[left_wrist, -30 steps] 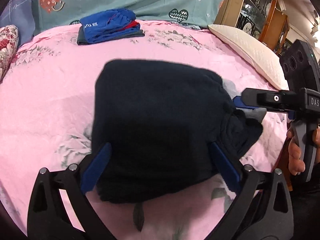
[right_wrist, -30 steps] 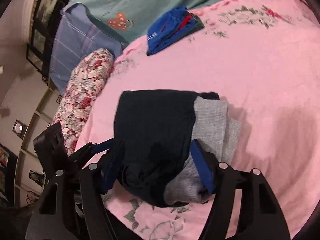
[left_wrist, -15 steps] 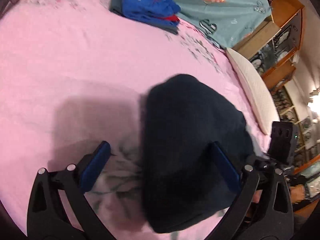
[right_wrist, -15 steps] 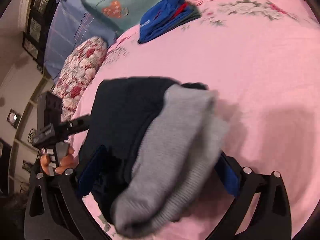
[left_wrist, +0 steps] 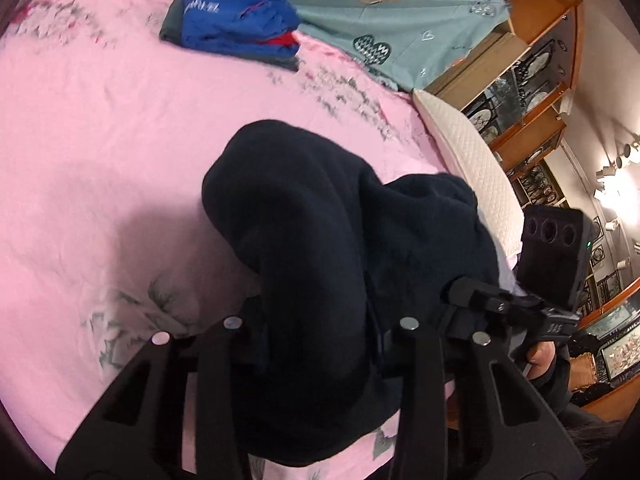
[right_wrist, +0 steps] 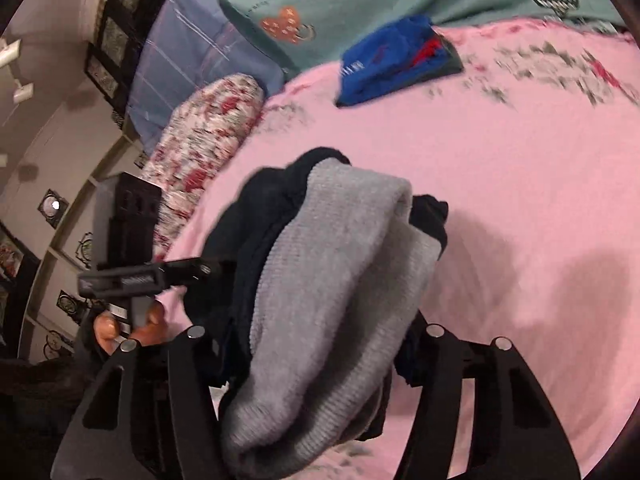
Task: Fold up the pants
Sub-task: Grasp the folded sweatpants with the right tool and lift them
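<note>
Dark navy pants [left_wrist: 320, 248], bundled thick, bulging up between the left gripper [left_wrist: 320, 332] jaws in the left wrist view; jaws closing, fabric packed against both sides, clamped on the bundle. Beneath, pink floral bedsheet [left_wrist: 100, 140]. Farther back, a folded blue garment [left_wrist: 236, 24] near a teal heart-print cover [left_wrist: 380, 12]. At right, a white quilted pillow [left_wrist: 468, 156], wooden display shelves [left_wrist: 532, 60], and the right gripper's black body pushed into the bundle's far side, a hand [left_wrist: 540, 360] on its handle.

Grey ribbed band [right_wrist: 332, 300] of the same pants [right_wrist: 256, 216] filling the right gripper [right_wrist: 316, 344] in the right wrist view; jaws closing, cloth wedged between them and gripped. At left, the left gripper's black body held by a hand [right_wrist: 120, 324], tip buried in the dark fabric. Behind, a red-flowered bolster [right_wrist: 200, 148] and a blue checked pillow [right_wrist: 188, 52].
</note>
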{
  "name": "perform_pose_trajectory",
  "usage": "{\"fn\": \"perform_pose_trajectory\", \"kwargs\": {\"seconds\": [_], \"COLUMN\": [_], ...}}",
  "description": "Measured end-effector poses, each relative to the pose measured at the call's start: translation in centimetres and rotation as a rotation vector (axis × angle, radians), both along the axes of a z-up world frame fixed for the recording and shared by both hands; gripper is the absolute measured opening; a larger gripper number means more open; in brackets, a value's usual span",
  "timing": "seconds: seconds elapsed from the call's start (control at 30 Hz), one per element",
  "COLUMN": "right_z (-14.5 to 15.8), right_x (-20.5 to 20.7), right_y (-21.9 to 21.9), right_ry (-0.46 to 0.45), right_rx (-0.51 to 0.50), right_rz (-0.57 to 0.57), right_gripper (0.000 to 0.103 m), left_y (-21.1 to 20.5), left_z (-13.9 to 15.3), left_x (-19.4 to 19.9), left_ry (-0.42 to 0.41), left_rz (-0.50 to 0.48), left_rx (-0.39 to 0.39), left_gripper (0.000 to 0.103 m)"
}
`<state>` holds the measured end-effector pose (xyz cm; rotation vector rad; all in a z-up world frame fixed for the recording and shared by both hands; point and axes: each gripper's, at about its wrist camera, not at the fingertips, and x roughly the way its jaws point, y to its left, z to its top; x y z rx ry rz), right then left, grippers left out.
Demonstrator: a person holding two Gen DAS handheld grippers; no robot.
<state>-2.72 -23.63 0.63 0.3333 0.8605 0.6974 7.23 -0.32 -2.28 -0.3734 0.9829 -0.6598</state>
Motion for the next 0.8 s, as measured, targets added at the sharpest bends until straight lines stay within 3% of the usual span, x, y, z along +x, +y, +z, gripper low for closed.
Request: {"fn": "perform_pose_trajectory", "kwargs": {"seconds": [0.17, 0.3, 0.43, 0.5, 0.53, 0.57, 0.6, 0.67, 0.7, 0.73, 0.77, 0.8], "right_z": [4.0, 7.8, 11.8, 12.4, 12.1, 11.4, 9.5, 4.9, 2.6, 1.4, 0.9, 0.7], "right_x": [4.6, 10.7, 19.0, 23.9, 26.7, 29.7, 33.6, 38.2, 39.1, 38.5, 37.4, 35.2], "right_y": [1.4, 2.7, 3.4, 3.5, 3.5, 3.3, 3.0, 2.4, 1.7, 1.2, 1.0, 1.5], "right_ry": [-0.062, -0.138, -0.222, -0.245, -0.262, -0.281, -0.269, -0.159, -0.090, -0.071, -0.080, -0.118], "right_rx": [0.006, -0.001, -0.015, -0.039, -0.068, -0.112, -0.213, -0.362, -0.398, -0.346, -0.297, -0.312], "right_rz": [0.013, 0.012, -0.015, -0.045, -0.087, -0.152, -0.260, -0.374, -0.439, -0.444, -0.432, -0.418], "right_gripper": [0.061, 0.061, 0.061, 0.064, 0.071, 0.085, 0.096, 0.102, 0.100, 0.097, 0.097, 0.097], "left_y": [1.3, 1.6, 2.2, 2.5, 2.8, 2.9, 2.9, 3.3, 4.2, 5.1, 6.0, 6.7], "left_z": [3.8, 7.6, 12.7, 13.7, 13.5, 12.8, 11.6, 7.4, 4.6, 2.8, 2.2, 2.3], "left_x": [3.1, 7.5, 15.1, 19.3, 22.4, 25.3, 28.2, 33.2, 35.0, 35.4, 34.7, 33.3], "left_ry": [-0.084, -0.165, -0.263, -0.272, -0.274, -0.280, -0.281, -0.224, -0.126, -0.054, -0.044, -0.059], "left_rz": [0.055, 0.092, 0.154, 0.188, 0.221, 0.264, 0.301, 0.407, 0.441, 0.451, 0.442, 0.450], "left_rx": [-0.017, 0.020, 0.026, 0.022, 0.030, 0.056, 0.119, 0.295, 0.355, 0.346, 0.284, 0.258], "left_gripper": [0.037, 0.037, 0.038, 0.045, 0.061, 0.078, 0.101, 0.101, 0.098, 0.096, 0.096, 0.096]}}
